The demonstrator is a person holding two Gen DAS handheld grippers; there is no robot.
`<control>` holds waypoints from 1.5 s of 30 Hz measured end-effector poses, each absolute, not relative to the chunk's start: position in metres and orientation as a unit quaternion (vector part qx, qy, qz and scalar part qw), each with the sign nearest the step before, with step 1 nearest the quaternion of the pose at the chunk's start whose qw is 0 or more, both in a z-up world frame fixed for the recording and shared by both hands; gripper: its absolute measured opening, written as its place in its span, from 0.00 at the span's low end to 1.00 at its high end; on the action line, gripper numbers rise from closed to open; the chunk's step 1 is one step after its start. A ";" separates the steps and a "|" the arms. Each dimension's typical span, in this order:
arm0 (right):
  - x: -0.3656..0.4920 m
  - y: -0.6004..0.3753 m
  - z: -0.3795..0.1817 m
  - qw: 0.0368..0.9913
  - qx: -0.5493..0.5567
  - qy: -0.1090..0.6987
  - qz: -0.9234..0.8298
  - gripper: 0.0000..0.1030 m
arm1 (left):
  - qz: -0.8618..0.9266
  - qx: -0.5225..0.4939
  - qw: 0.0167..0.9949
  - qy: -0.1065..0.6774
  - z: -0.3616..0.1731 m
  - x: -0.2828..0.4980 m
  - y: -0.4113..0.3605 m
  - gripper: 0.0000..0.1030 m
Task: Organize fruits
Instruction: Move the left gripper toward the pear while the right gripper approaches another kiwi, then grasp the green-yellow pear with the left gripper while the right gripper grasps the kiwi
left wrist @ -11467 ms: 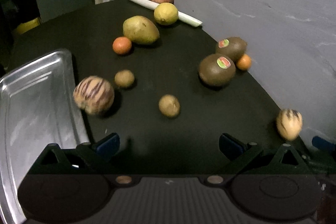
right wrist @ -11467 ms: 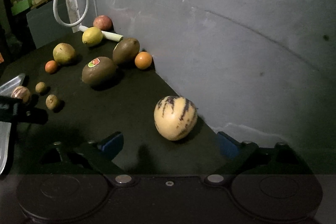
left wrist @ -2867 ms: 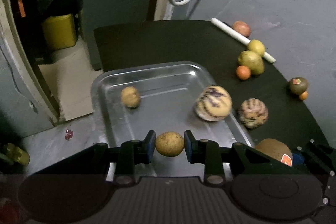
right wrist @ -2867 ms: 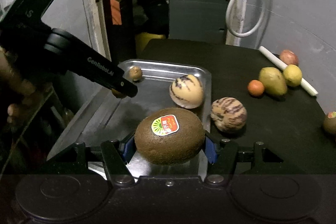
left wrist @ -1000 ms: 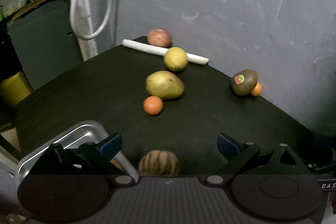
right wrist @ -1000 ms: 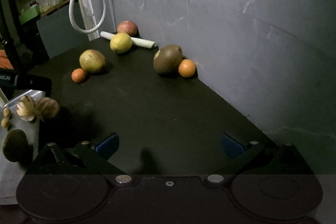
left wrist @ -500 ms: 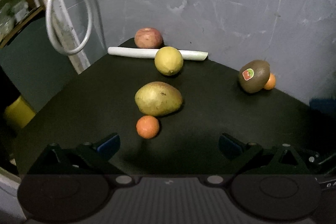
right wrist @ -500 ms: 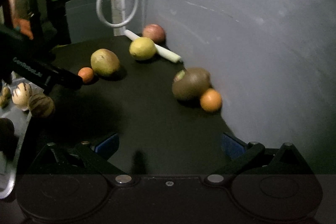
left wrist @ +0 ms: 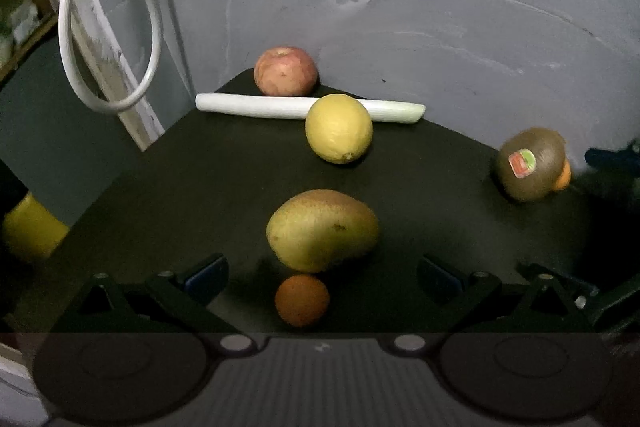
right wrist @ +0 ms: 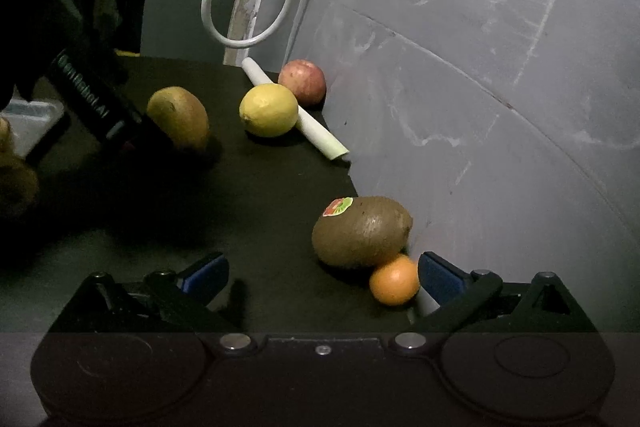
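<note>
A small orange sits between the spread fingers of the left gripper, touching a pear. The right gripper, also wide open, frames a kiwi by the grey wall on the black table.

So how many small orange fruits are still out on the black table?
2. One orange fruit lies just in front of the pear; the other sits against the kiwi by the wall. More may be hidden.

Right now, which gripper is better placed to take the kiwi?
Right. The right gripper is open, with the kiwi just ahead of its fingers. From the left gripper, the kiwi lies far to the side.
</note>
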State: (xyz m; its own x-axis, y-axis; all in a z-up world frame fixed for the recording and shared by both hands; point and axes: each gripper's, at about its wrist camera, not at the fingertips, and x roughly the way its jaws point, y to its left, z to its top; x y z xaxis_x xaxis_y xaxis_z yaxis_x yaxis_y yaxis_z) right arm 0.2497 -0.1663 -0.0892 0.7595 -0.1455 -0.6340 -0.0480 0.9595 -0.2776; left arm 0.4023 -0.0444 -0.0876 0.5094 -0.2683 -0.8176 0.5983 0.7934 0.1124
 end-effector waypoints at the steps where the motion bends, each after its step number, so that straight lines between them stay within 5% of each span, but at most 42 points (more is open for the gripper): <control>1: 0.251 -0.166 -0.091 0.927 -0.146 0.344 -0.027 0.97 | -0.255 0.189 0.848 0.425 -0.089 0.405 -0.045 0.99; 20: 0.283 -0.161 -0.110 0.913 -0.217 0.342 -0.054 0.93 | -0.255 0.180 0.842 0.440 -0.110 0.429 -0.058 0.94; 32: 0.289 -0.161 -0.115 0.907 -0.244 0.334 -0.077 0.66 | -0.254 0.176 0.845 0.438 -0.112 0.434 -0.060 0.75; 45: 0.273 -0.154 -0.111 0.913 -0.246 0.319 -0.062 0.64 | -0.258 0.172 0.848 0.429 -0.108 0.421 -0.061 0.73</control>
State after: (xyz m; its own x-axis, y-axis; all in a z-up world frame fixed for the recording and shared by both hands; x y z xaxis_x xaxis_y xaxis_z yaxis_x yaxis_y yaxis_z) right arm 0.2730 -0.1541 -0.1110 0.7894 -0.2702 -0.5513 -0.0434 0.8711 -0.4891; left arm 0.4206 -0.0613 -0.1078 0.4984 -0.2912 -0.8166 0.5857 0.8076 0.0695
